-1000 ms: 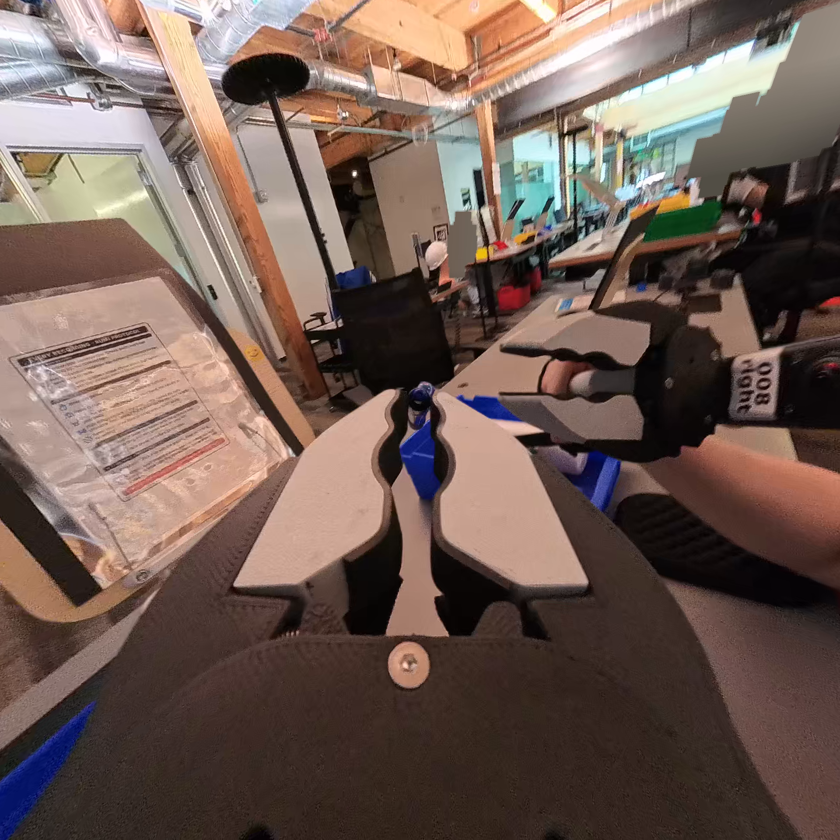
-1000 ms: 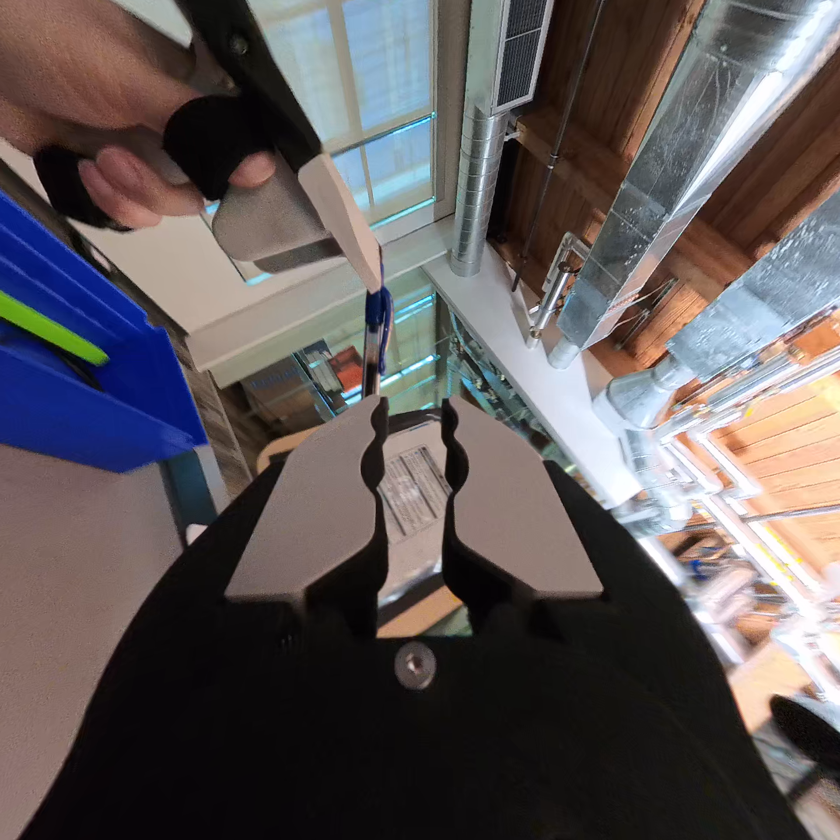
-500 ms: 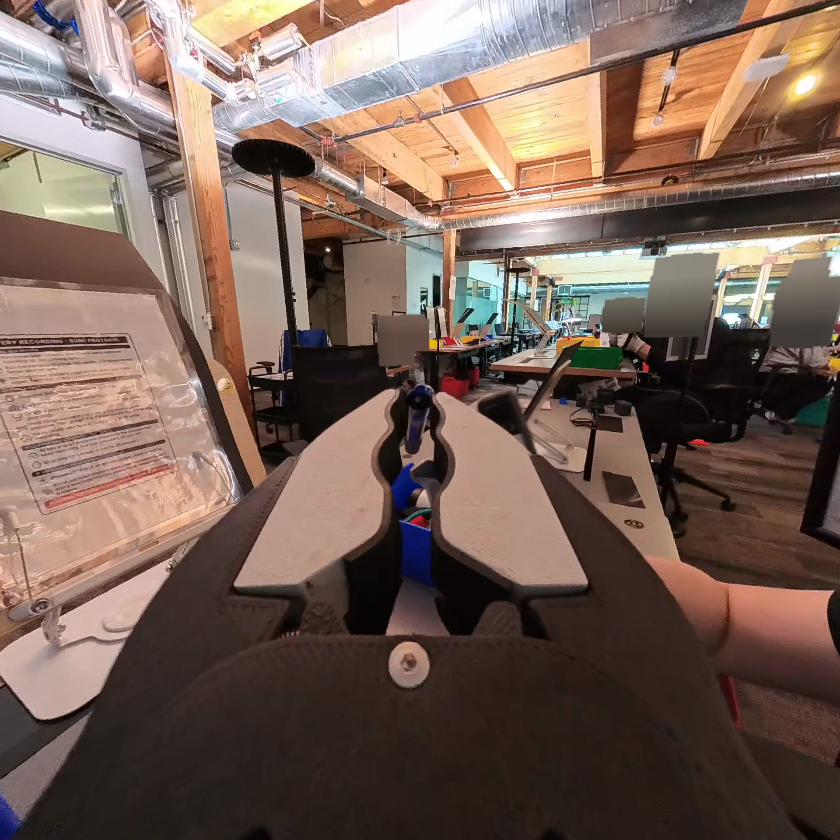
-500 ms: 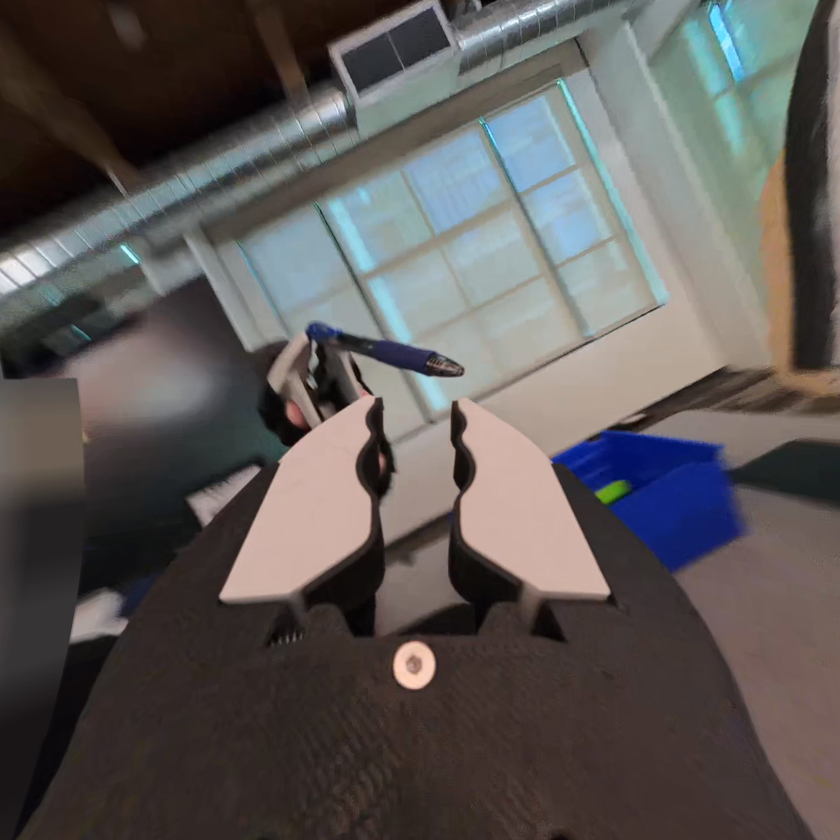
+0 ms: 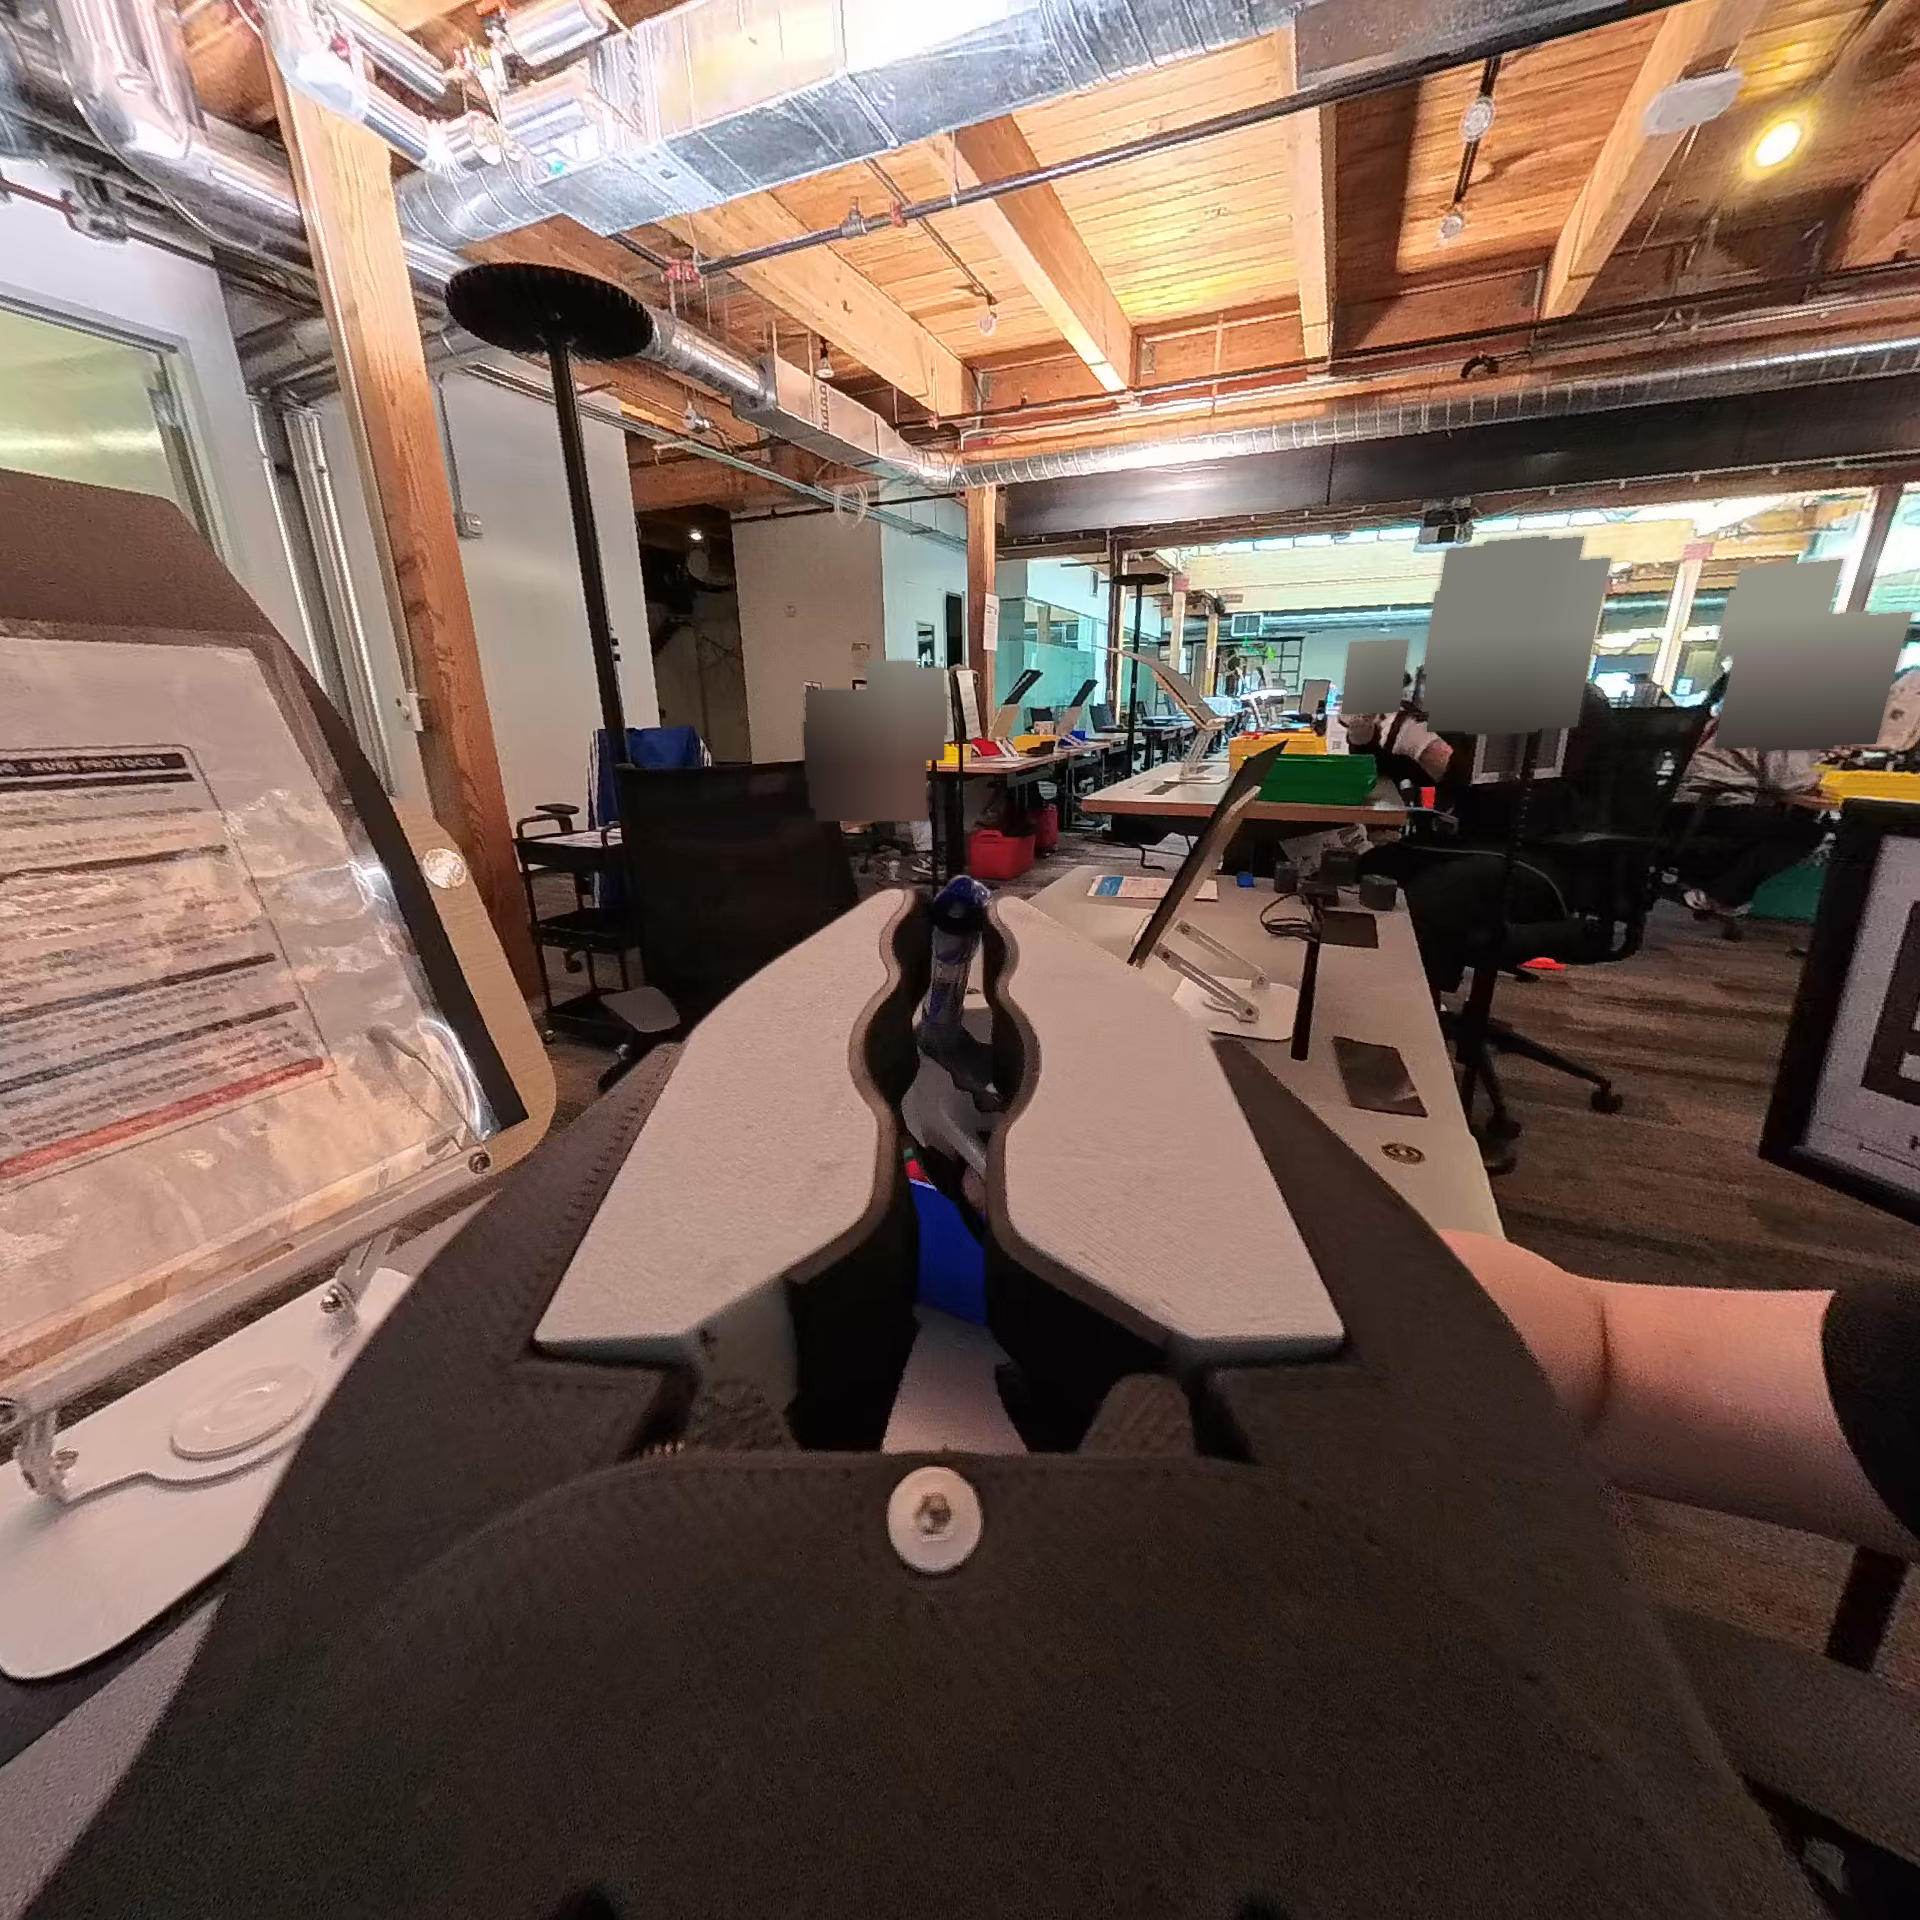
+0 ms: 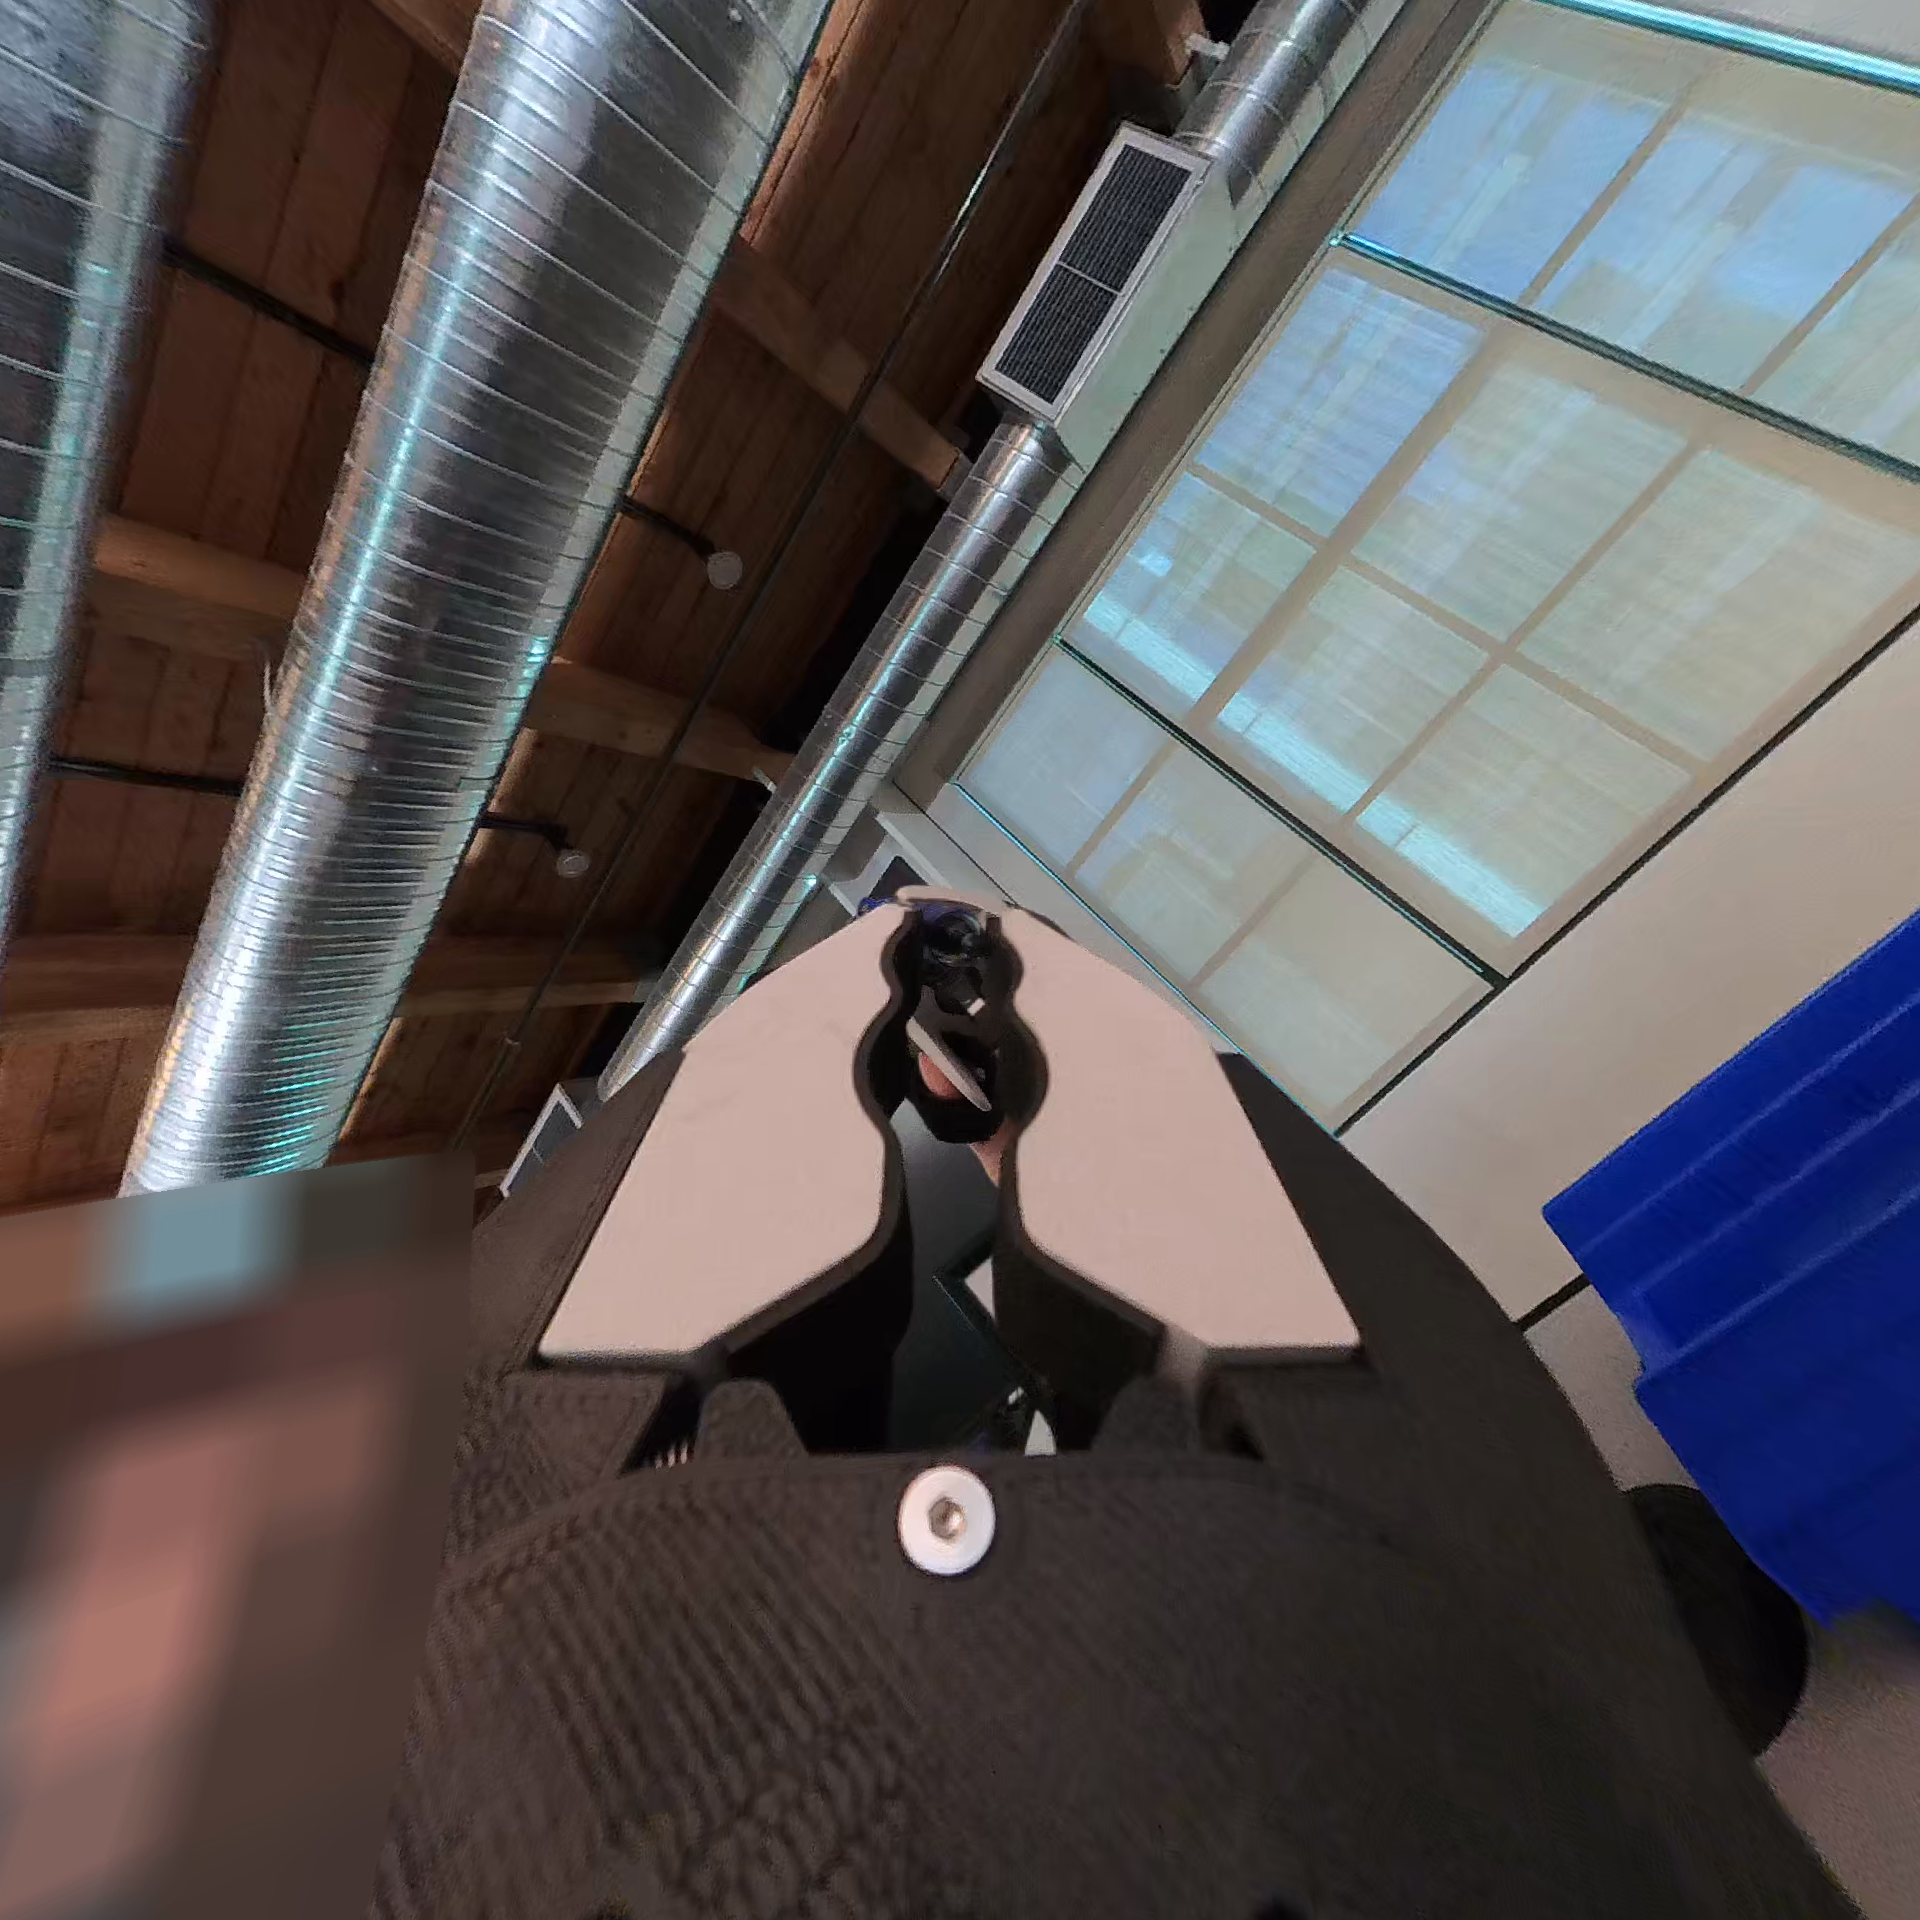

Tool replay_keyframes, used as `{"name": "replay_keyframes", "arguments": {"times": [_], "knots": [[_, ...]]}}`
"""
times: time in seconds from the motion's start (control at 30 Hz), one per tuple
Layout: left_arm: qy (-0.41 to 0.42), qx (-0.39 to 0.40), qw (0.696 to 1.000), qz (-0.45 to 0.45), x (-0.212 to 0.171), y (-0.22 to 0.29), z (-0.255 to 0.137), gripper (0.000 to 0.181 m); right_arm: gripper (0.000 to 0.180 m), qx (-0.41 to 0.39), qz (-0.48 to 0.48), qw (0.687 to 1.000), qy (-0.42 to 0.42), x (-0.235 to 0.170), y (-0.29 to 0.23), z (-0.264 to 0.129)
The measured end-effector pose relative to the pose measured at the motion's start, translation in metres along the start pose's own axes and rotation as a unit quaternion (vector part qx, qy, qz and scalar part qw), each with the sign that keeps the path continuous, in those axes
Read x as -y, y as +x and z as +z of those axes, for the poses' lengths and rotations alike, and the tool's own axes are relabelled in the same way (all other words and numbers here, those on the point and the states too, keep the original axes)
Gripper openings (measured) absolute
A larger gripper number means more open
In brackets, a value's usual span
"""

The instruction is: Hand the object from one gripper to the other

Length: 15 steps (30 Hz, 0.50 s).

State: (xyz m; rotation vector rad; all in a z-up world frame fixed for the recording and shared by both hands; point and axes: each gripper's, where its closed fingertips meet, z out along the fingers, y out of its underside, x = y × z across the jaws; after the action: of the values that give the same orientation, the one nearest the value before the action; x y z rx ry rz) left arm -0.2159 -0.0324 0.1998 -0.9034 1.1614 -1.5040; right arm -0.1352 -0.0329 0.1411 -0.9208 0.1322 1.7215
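**Two Claws, One Pen: The Handover Hangs on a Clean Release**

At far left, a framed notice on a stand [image 5: 208, 987] leans beside my workspace. At centre, my left claw [image 5: 956, 925] is clamped on a blue pen [image 5: 954, 961], which stands nearly upright in the notch near my fingertips, well above the desk. My right forearm [image 5: 1662, 1392] reaches in from the right edge.

Seen from the other side, my right claw [image 6: 954, 914] has its fingers drawn nearly together around the same pen. The pen shows there end-on, dark, seated in the notch at the tips. It looks gripped, though the contact itself sits in shadow. A blue bin [image 6: 1766, 1299] stands off to the right.

As I judge it, the pen is in both claws at once, so the transfer is at its midpoint. To finish well, I should confirm that the right grip is firm before easing the left fingers apart. I should then open the left slowly and straight, without twisting. After that I draw the two claws apart along the pen's length, so the smooth, slim barrel does not pivot or slip.
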Motion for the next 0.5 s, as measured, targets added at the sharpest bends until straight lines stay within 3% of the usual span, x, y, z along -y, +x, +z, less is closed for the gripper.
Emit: {"name": "replay_keyframes", "arguments": {"times": [0.2, 0.33, 0.5], "knots": [[-0.042, -0.013, 0.999, -0.012, -0.009, -0.002, 0.000, 0.009, 0.011, -0.006, -0.018, 1.000, -0.006, 0.010, -0.002, -0.007], [-0.075, 0.000, 0.997, -0.002, -0.015, -0.008, -0.003, 0.055, 0.011, -0.066, -0.098, 0.993, -0.026, 0.019, 0.002, -0.018], [-0.119, 0.041, 0.987, 0.105, -0.029, -0.014, -0.002, 0.047, 0.011, -0.197, -0.264, 0.939, -0.102, 0.018, 0.022, -0.030]]}}
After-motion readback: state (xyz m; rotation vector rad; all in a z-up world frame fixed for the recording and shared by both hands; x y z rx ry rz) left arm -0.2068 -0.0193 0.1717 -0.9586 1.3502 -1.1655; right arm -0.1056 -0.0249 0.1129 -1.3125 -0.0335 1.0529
